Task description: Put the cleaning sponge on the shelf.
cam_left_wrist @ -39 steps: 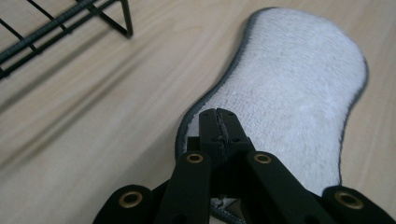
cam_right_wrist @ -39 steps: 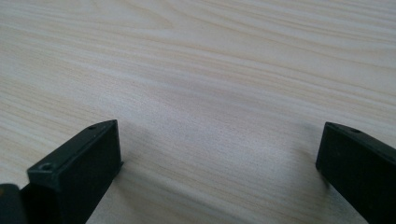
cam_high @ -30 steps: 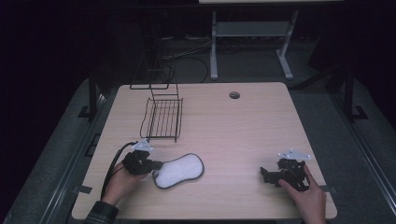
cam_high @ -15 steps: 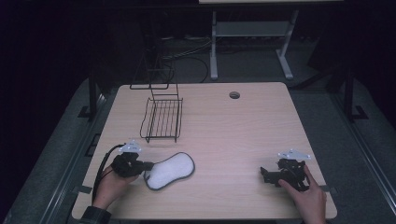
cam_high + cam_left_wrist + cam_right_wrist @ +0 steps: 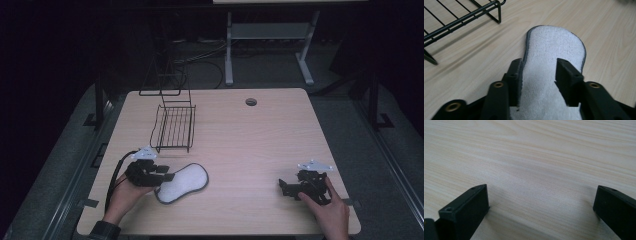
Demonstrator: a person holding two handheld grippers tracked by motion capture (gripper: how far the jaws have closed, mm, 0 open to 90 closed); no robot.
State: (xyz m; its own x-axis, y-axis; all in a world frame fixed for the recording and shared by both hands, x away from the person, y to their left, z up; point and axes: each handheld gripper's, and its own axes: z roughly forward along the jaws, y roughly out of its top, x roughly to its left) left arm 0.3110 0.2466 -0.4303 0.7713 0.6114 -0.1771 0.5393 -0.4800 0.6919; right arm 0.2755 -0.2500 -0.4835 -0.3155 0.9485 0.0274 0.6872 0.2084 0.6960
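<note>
Left gripper view | insole between just-opened fingers | one edge touching

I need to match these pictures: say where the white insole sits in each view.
High view: insole lower left, by the left gripper.
Left gripper view: insole centre, between the jaws.
Right gripper view: not in it.
Shared landmark: black wire rack.

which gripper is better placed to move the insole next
Left, probably. The left gripper has just opened, with the white insole lying between its jaws, beside the wire rack. The right gripper rests open on bare table, well away.
</note>
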